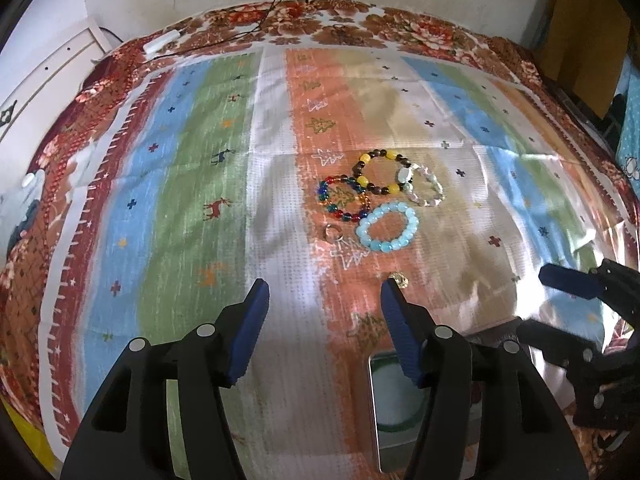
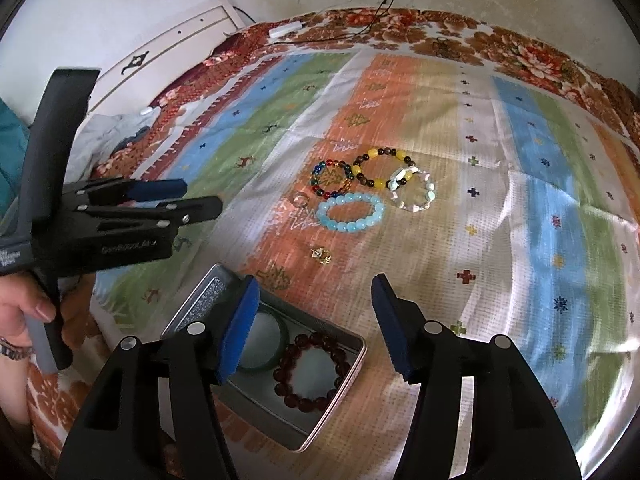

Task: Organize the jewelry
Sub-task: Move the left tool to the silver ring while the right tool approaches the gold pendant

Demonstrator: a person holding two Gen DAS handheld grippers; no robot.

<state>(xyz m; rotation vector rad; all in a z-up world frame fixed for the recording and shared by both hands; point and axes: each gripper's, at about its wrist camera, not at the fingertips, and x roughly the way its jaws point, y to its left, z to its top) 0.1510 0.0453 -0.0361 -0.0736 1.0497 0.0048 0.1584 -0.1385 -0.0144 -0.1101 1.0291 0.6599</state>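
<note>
Several bead bracelets lie on the striped cloth: a light-blue one (image 1: 387, 228) (image 2: 350, 213), a multicolour one (image 1: 343, 199) (image 2: 331, 181), a yellow-and-brown one (image 1: 380, 172) (image 2: 382, 169) and a pale stone one (image 1: 425, 185) (image 2: 414, 192). A small ring (image 1: 333, 233) (image 2: 300, 199) and a gold trinket (image 1: 398, 280) (image 2: 321, 256) lie nearer. A metal tin (image 2: 352, 364) (image 1: 374, 400) holds a dark-red bracelet (image 2: 312, 372) and a green bangle (image 2: 280, 346). My left gripper (image 1: 324, 292) (image 2: 200, 196) is open and empty. My right gripper (image 2: 314, 290) (image 1: 544, 296) is open and empty above the tin.
A floral blanket (image 1: 348, 20) lies under the cloth. A white adapter (image 1: 160, 42) with black cables sits at the far edge. A white headboard (image 2: 168, 40) stands at the left, a brown board (image 1: 584, 32) at the far right.
</note>
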